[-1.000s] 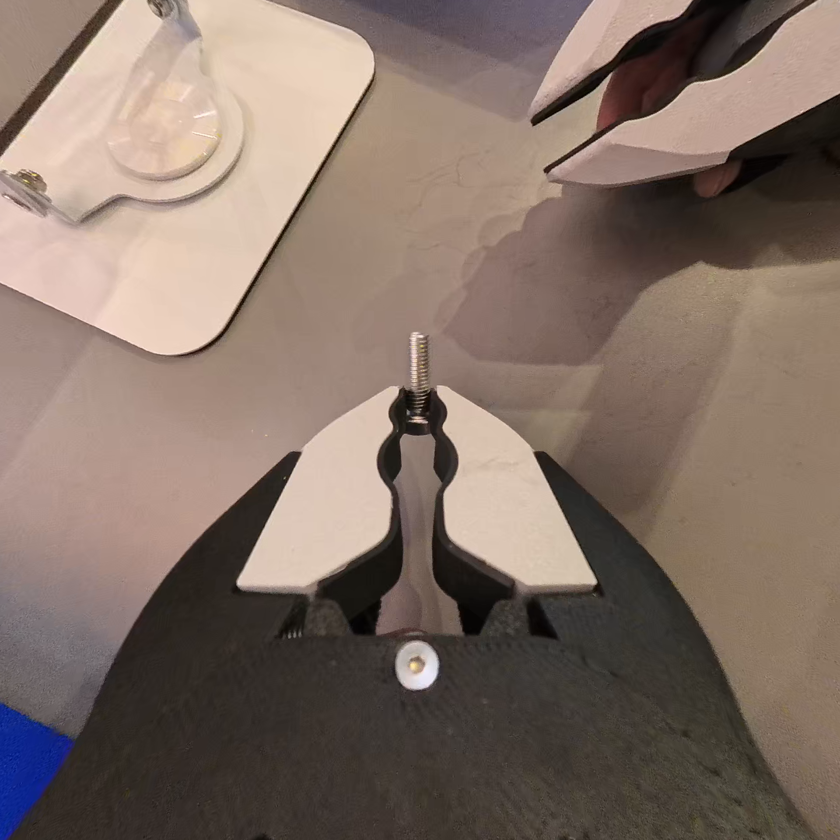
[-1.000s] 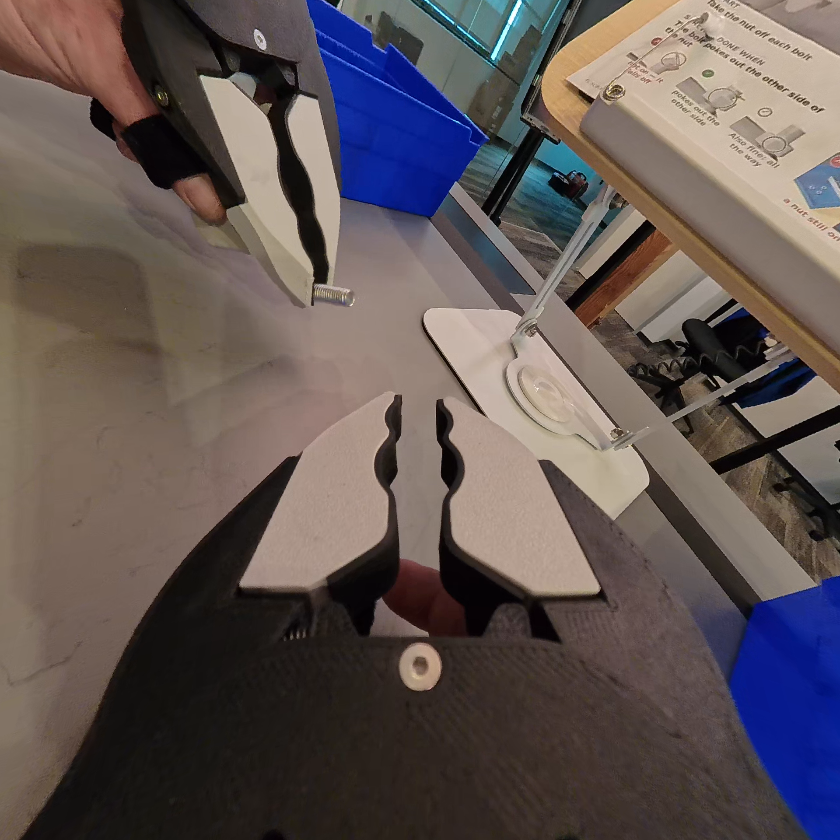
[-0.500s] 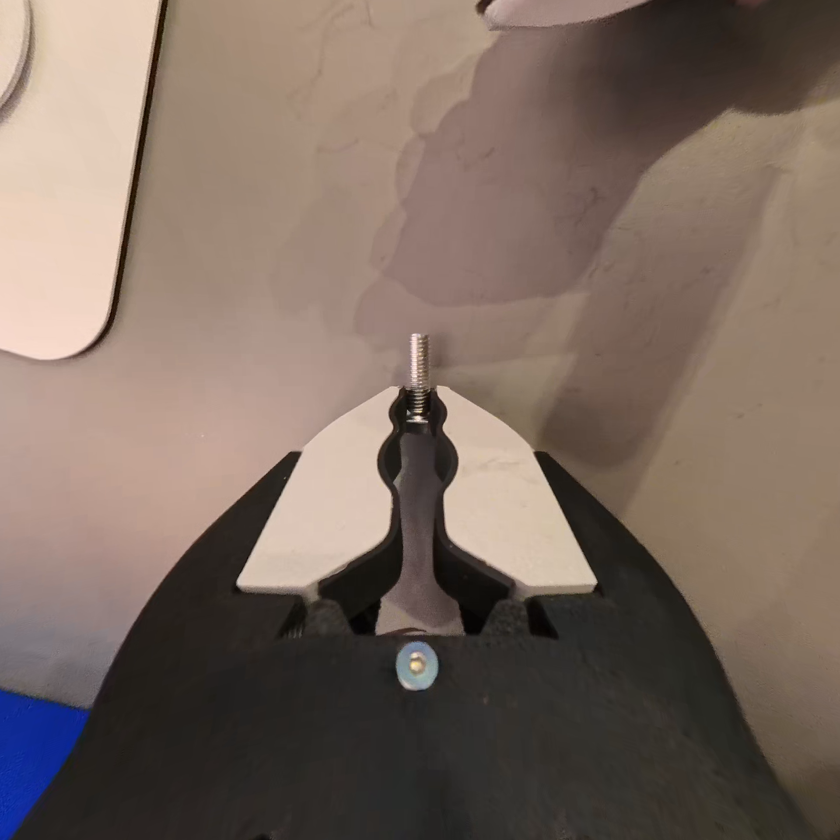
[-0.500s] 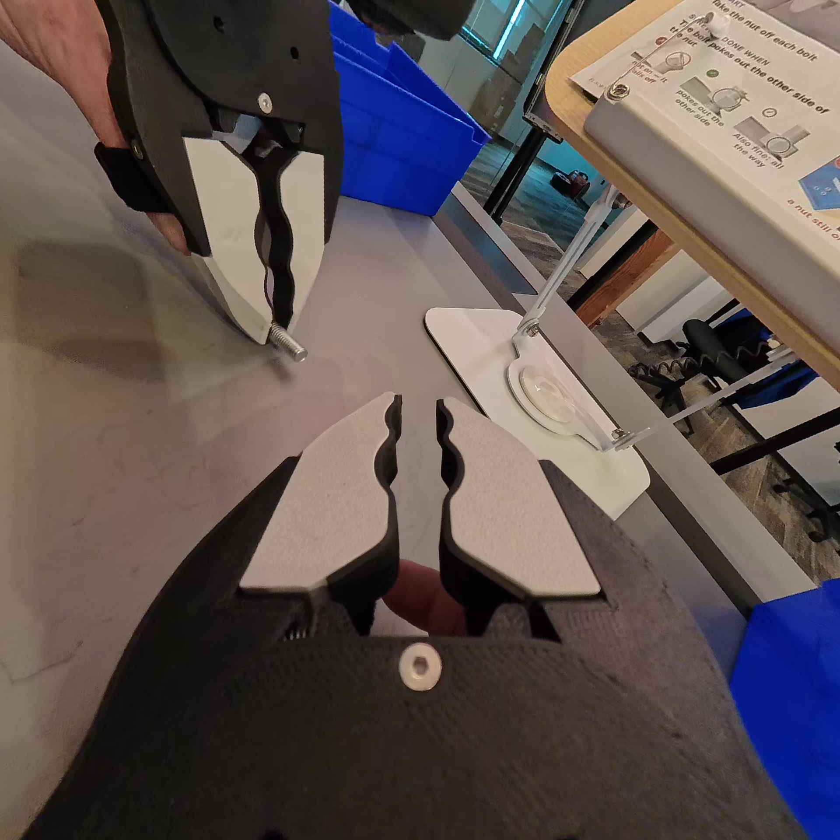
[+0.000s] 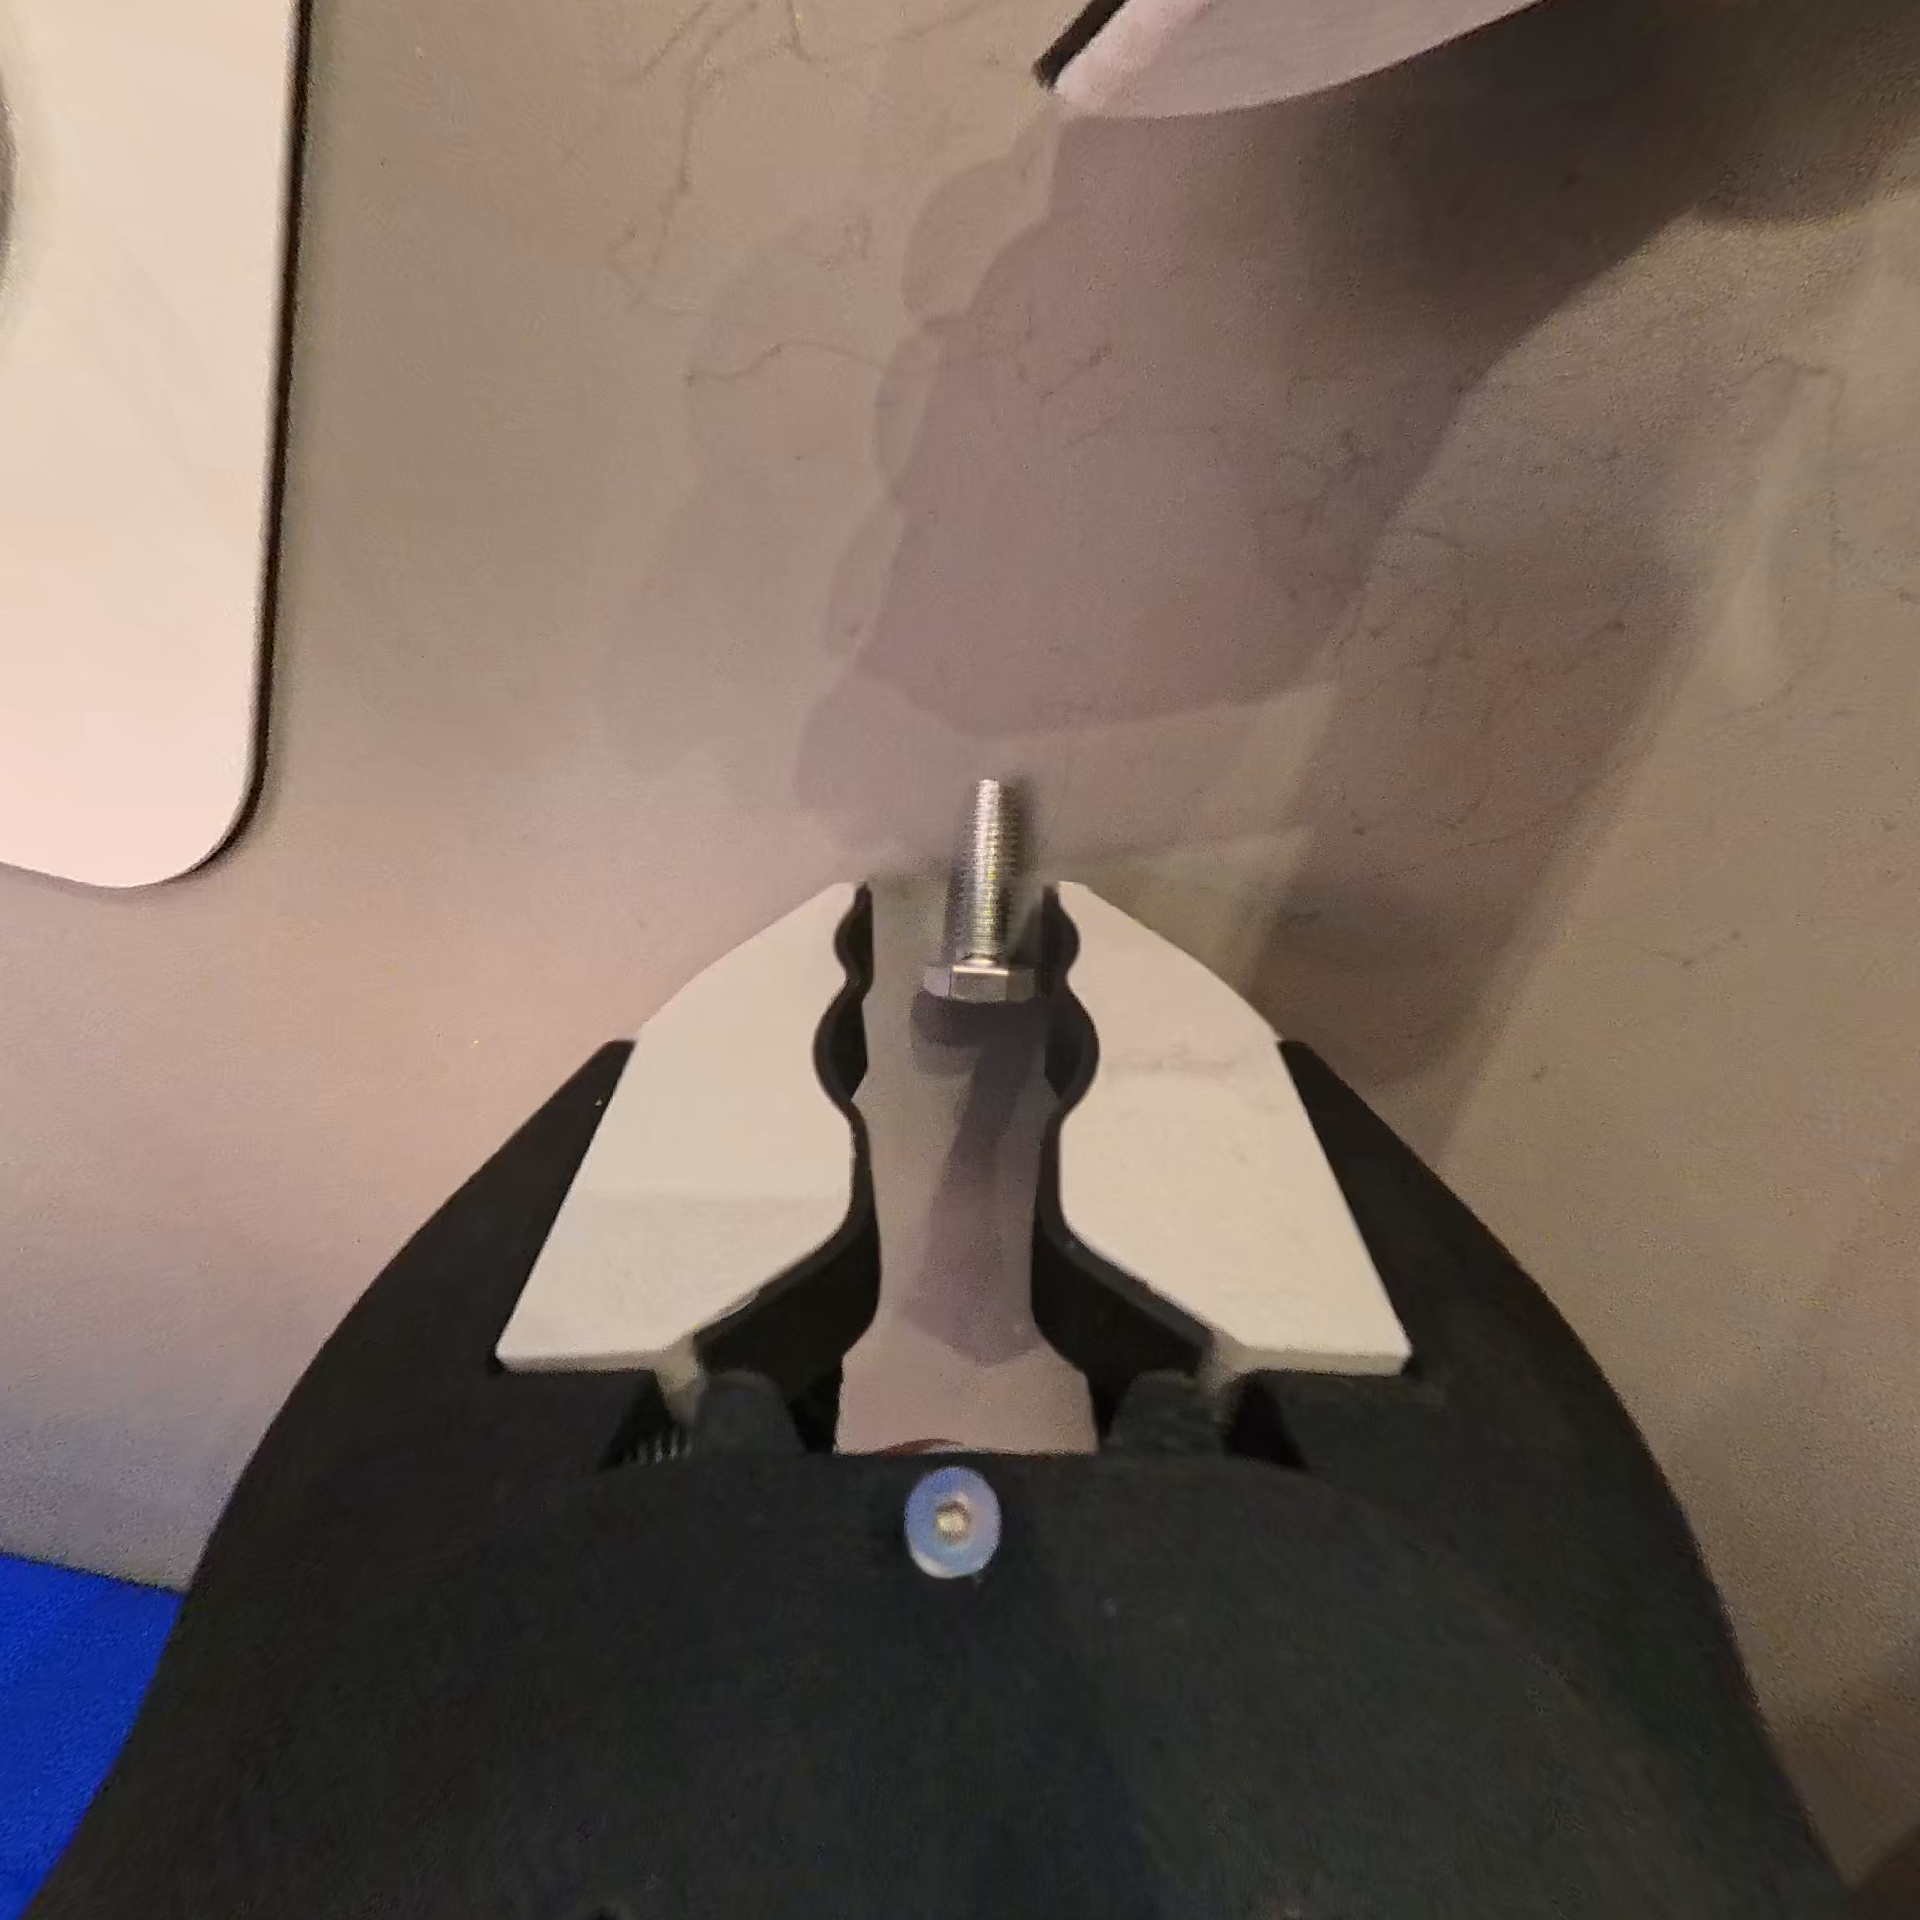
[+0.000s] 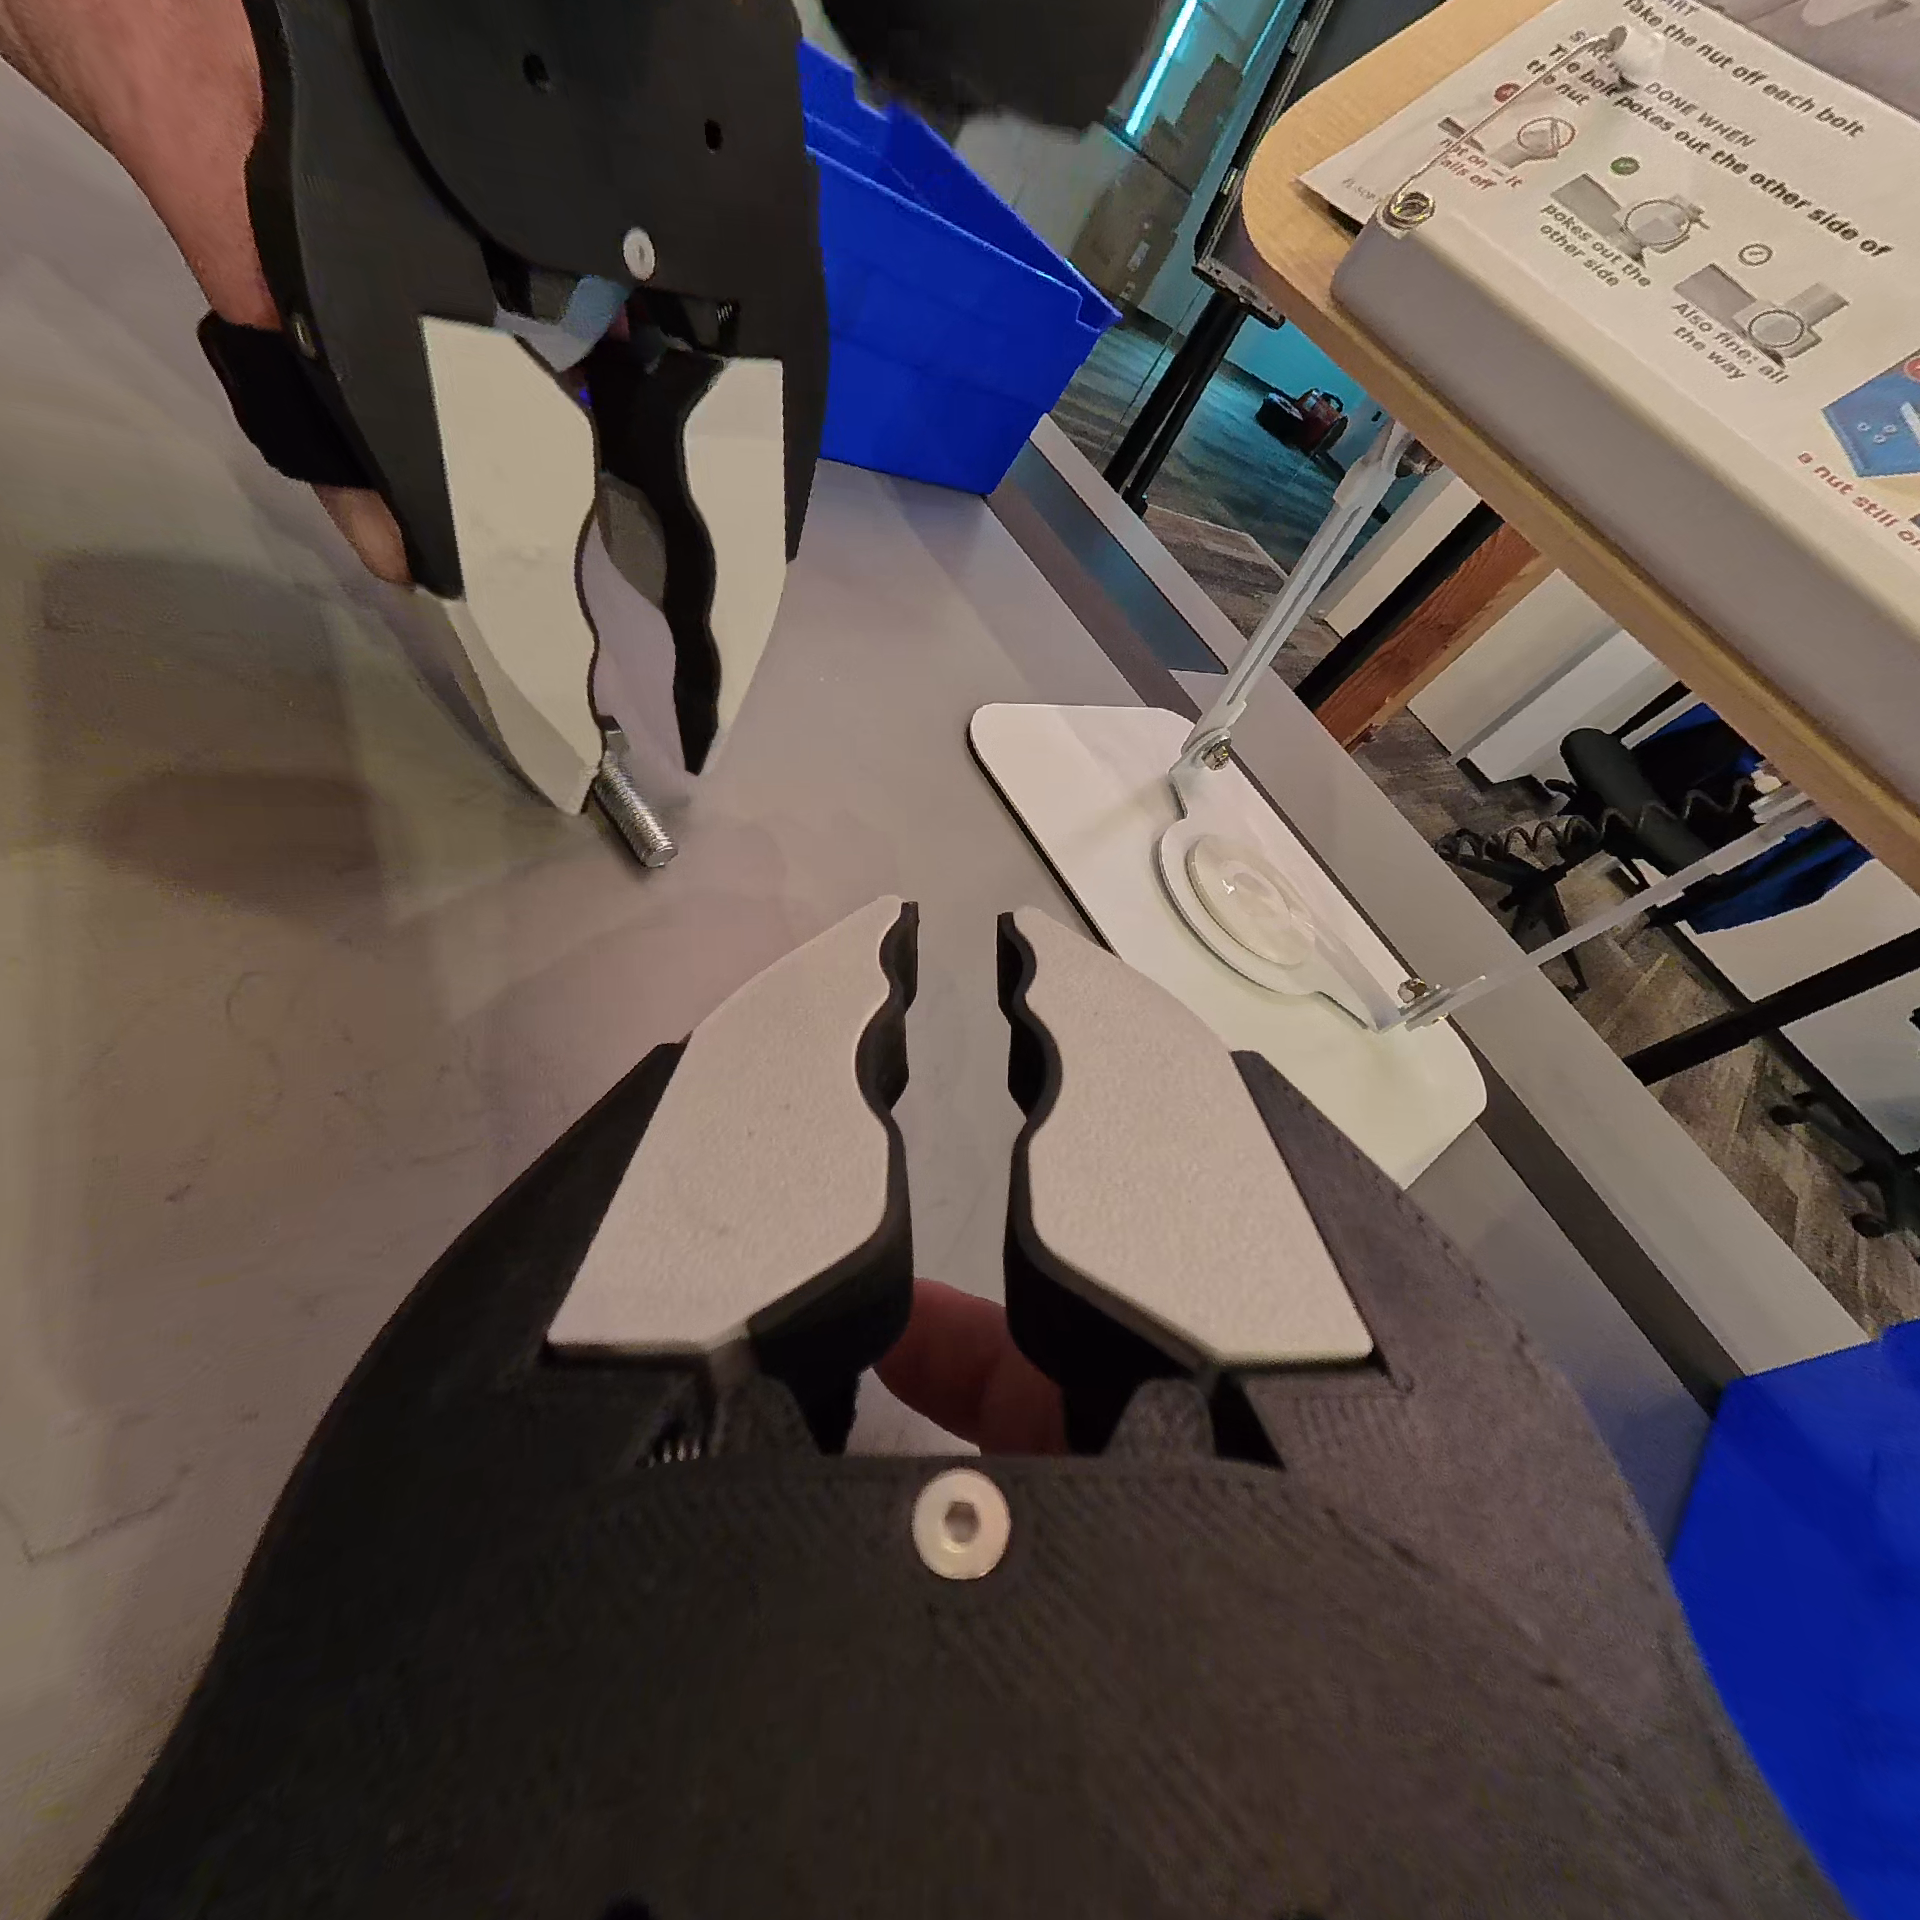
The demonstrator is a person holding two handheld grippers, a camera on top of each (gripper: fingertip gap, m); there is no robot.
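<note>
**Entry: one steel bolt, loose between parted fingers of your left gripper**

Item. One small silver bolt (image 5: 985, 883) with a hex head and a threaded shaft. No nut shows on it.

Location. In the left wrist view the bolt sits in the gap at the front of your left gripper (image 5: 961, 894). Its head is toward the camera and its shaft points away, over the grey table (image 5: 520, 520). In the right wrist view the bolt slants down from the tip of one finger, with the far end of its thread at the table surface. Whether it rests fully on the table cannot be told.

Left gripper. The fingers stand apart, wider than the bolt head. One fingertip touches the bolt near its head and the other is clear of it, so there is no clamp on it. Your hand (image 6: 135, 125) holds the tool just above the table.

Right gripper (image 6: 956, 914). The fingers are parted by a narrow gap with nothing between them. It hovers near the bolt, apart from it and pointing roughly toward it.

Surroundings.
- A white plate (image 6: 1060, 769) lies flat at the table's edge, beside the bolt.
- A clear bracket with a round lens (image 6: 1247, 904) is screwed onto the plate.
- Blue bins (image 6: 935, 281) stand behind the left gripper.
- A printed sheet on a board (image 6: 1662, 312) lies on a raised wooden shelf.
</note>
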